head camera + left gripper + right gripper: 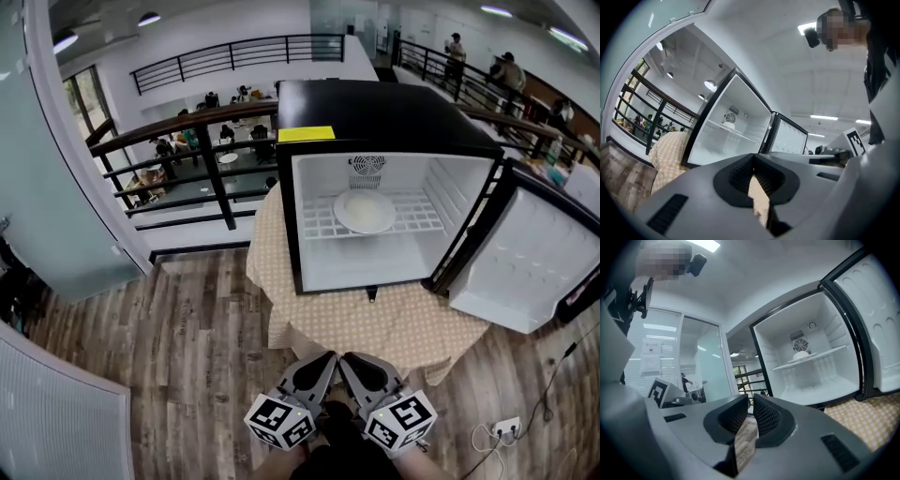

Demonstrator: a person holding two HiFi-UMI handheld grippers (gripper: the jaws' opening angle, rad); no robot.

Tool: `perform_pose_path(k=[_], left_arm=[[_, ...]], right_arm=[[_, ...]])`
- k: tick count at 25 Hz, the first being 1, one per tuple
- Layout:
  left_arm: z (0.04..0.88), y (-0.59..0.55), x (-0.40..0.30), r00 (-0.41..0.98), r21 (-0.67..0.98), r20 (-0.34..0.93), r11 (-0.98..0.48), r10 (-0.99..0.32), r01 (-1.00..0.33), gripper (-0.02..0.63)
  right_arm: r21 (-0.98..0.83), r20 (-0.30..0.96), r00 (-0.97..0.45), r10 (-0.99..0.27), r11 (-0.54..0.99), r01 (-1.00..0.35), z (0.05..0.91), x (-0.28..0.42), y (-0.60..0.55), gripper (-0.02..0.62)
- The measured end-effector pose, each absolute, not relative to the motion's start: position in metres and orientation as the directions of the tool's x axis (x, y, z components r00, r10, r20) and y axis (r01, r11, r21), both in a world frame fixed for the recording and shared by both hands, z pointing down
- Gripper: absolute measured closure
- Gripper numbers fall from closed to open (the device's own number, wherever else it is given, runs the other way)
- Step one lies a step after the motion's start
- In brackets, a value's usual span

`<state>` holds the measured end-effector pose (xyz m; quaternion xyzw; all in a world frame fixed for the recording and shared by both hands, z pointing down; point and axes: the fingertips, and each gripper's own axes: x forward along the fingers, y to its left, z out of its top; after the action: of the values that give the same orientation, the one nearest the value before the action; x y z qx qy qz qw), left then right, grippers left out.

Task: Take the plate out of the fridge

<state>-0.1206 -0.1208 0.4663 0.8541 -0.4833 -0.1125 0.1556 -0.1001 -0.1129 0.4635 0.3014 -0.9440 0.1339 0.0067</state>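
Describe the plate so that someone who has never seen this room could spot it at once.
Find the black mini fridge standing open on the checked tablecloth. Inside is a white wire shelf. The plate lies on it below the fan grille, round, white and the only item inside.

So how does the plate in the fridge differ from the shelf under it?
The plate is round and solid; the shelf is a rectangular open grid. The plate covers only the shelf's middle, while the shelf spans the fridge wall to wall. Both are white.
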Motion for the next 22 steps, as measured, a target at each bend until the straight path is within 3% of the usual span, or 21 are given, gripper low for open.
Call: perform_pose_path(k=[22], left_arm=[[0.451, -0.249, -0.137, 0.542, 0.359, -0.053, -0.522, -0.839, -0.773, 0.598]], right_arm=[[-0.249, 0.043, -0.763, -0.644, 0.733, -0.633, 0.444, -0.117, -0.238, 0.543]])
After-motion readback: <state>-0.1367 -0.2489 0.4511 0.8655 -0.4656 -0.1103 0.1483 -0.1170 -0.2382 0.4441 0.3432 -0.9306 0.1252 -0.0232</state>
